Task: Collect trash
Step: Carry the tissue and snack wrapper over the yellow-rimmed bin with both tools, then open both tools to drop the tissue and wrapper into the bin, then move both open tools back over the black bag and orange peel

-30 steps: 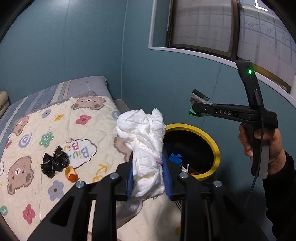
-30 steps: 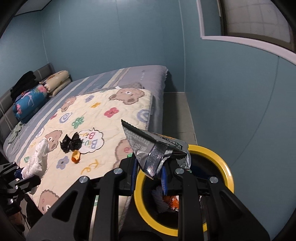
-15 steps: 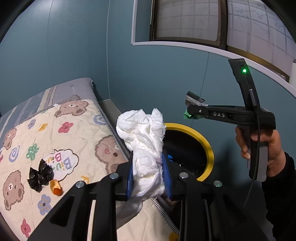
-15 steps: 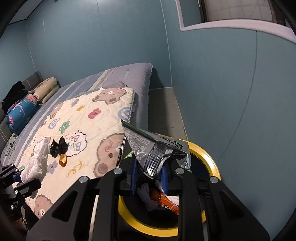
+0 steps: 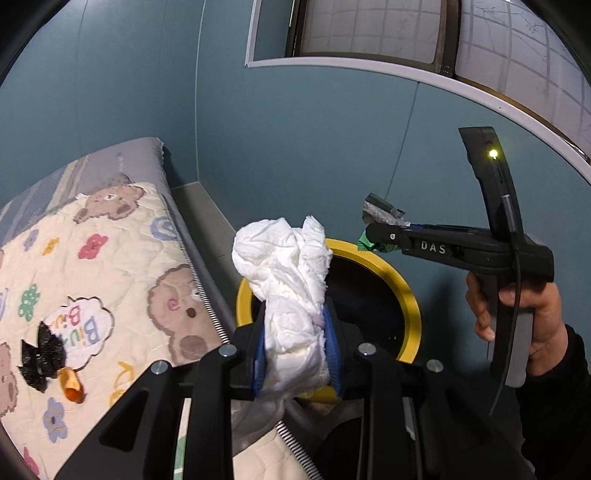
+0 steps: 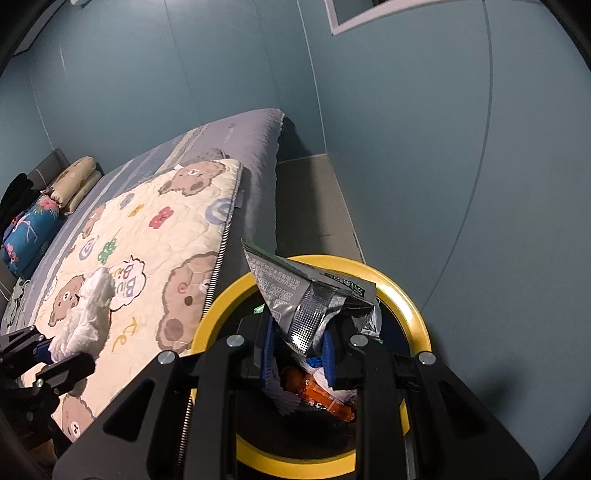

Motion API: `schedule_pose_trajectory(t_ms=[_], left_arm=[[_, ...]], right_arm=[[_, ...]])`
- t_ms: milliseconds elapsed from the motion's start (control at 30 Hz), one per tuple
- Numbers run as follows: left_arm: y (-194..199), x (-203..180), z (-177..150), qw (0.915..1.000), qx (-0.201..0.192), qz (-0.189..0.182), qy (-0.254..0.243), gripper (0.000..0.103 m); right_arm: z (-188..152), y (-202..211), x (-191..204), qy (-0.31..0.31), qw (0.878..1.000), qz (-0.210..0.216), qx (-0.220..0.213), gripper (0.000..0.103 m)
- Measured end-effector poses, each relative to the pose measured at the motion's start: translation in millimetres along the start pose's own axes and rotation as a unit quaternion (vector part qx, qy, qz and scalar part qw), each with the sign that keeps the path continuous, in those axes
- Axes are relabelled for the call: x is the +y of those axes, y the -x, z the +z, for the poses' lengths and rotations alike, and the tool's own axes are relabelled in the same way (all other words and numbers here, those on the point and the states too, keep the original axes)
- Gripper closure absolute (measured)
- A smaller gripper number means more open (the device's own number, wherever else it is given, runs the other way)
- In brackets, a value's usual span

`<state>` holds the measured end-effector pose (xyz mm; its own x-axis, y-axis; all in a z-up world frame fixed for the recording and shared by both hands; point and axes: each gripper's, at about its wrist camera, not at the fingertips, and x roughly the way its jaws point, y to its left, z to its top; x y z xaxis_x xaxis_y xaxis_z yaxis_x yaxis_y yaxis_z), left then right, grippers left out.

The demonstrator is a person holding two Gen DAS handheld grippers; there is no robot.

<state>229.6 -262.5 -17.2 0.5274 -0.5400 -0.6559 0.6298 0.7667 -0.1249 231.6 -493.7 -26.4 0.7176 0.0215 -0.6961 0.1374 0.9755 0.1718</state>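
My left gripper (image 5: 295, 354) is shut on a crumpled white tissue wad (image 5: 288, 280) and holds it beside the bed edge, in front of the yellow-rimmed bin (image 5: 410, 295). My right gripper (image 6: 299, 354) is shut on a silver snack wrapper (image 6: 310, 295) right above the bin's opening (image 6: 402, 291). The right gripper with the wrapper also shows in the left wrist view (image 5: 384, 225), over the bin's far rim. The left gripper and tissue (image 6: 85, 314) show at the left of the right wrist view. A black wrapper (image 5: 40, 354) and an orange scrap (image 5: 72, 386) lie on the bear quilt.
The bin holds orange and white trash (image 6: 317, 395). The bed with the bear quilt (image 6: 155, 251) is left of the bin. Pillows (image 6: 70, 184) lie at its far end. A blue wall and a window (image 5: 369, 33) stand close behind the bin.
Both grippers have moved toward the bin with their loads. The right gripper now hangs more directly over the opening, and the tissue is nearer the rim.
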Motion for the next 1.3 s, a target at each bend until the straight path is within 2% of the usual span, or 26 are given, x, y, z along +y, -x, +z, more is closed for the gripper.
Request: schedule_pose_trajectory(t_ms=[267, 433, 567, 633, 733, 800, 900, 1133, 1300], left_arm=[[-48.8, 1.3, 4.7, 0.9996, 0.026, -0.006, 0.006, 0.077], [-67.6, 6.8, 5.6, 0.9983, 0.049, -0.009, 0.031, 0.075], [-71.5, 9.4, 6.4, 0.9980, 0.050, -0.005, 0.038, 0.067], [-73.5, 11.7, 7.4, 0.9974, 0.055, -0.009, 0.047, 0.064], [-71.8, 12.7, 6.8, 0.9971, 0.051, -0.008, 0.055, 0.053], [-70.1, 13.1, 7.2, 0.9973, 0.048, -0.006, 0.056, 0.036], [-65.7, 15.9, 7.0, 0.9972, 0.041, -0.004, 0.063, 0.026], [-45.6, 25.7, 3.6, 0.9969, 0.017, 0.006, 0.077, 0.012], [-26.9, 34.7, -2.8, 0.9968, -0.002, 0.040, 0.069, 0.009]], right_arm=[[-5.8, -34.0, -19.5, -0.031, 0.999, -0.005, 0.030, 0.082], [-10.5, -37.6, -30.1, -0.043, 0.998, -0.016, 0.035, 0.081], [-10.7, -35.9, -35.3, -0.050, 0.998, -0.022, 0.037, 0.078], [-10.6, -32.9, -37.4, -0.056, 0.998, -0.024, 0.034, 0.069], [-11.2, -26.0, -38.6, -0.060, 0.997, -0.024, 0.030, 0.065], [-11.7, -19.1, -38.8, -0.064, 0.997, -0.024, 0.025, 0.063], [-11.9, -6.8, -39.1, -0.068, 0.997, -0.026, 0.014, 0.057], [-17.7, 16.2, -35.6, -0.073, 0.997, -0.023, -0.008, 0.042], [-20.3, 25.6, -21.4, -0.065, 0.998, -0.006, -0.018, 0.035]])
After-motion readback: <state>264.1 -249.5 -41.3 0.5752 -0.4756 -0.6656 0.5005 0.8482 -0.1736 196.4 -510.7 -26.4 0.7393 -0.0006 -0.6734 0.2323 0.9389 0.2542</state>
